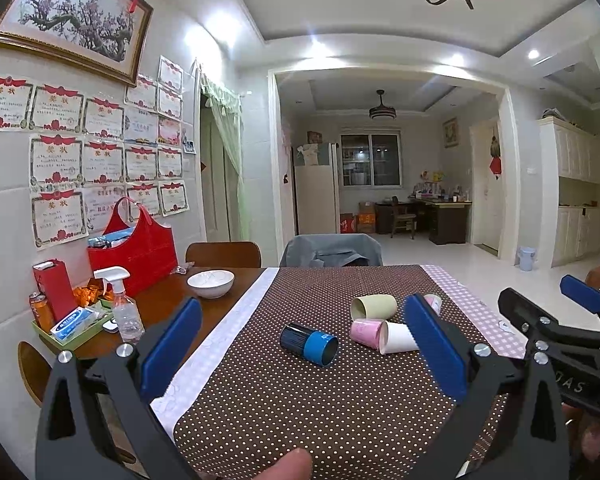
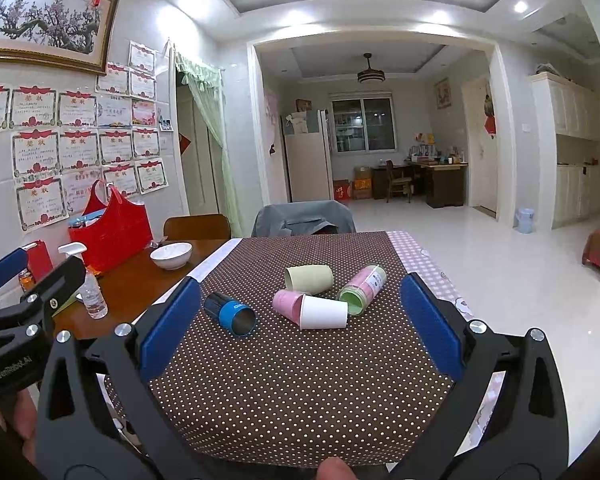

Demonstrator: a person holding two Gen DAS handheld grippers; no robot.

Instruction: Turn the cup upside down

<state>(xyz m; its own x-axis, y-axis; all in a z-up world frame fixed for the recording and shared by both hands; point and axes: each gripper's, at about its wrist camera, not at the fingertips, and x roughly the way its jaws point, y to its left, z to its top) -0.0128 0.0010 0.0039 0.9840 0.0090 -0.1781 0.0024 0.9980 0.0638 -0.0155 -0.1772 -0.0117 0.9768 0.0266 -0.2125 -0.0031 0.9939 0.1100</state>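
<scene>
Several cups lie on their sides on the brown dotted cloth (image 1: 300, 400): a dark blue cup (image 1: 309, 345) (image 2: 230, 314), a pale green cup (image 1: 373, 306) (image 2: 309, 279), a pink cup (image 1: 365, 333) (image 2: 286, 303), a white paper cup (image 1: 398, 337) (image 2: 323, 312), and a pink cup with green inside (image 2: 362, 290), mostly hidden in the left wrist view. My left gripper (image 1: 300, 344) is open and empty, near the table's front edge. My right gripper (image 2: 296, 320) is open and empty, beside it on the right.
A white bowl (image 1: 211, 282) (image 2: 171, 255), a spray bottle (image 1: 124, 306) (image 2: 89, 280), a red bag (image 1: 138, 246) and a green tray of items (image 1: 74, 330) sit on the wooden table at left. Two chairs (image 1: 223, 254) stand behind the table.
</scene>
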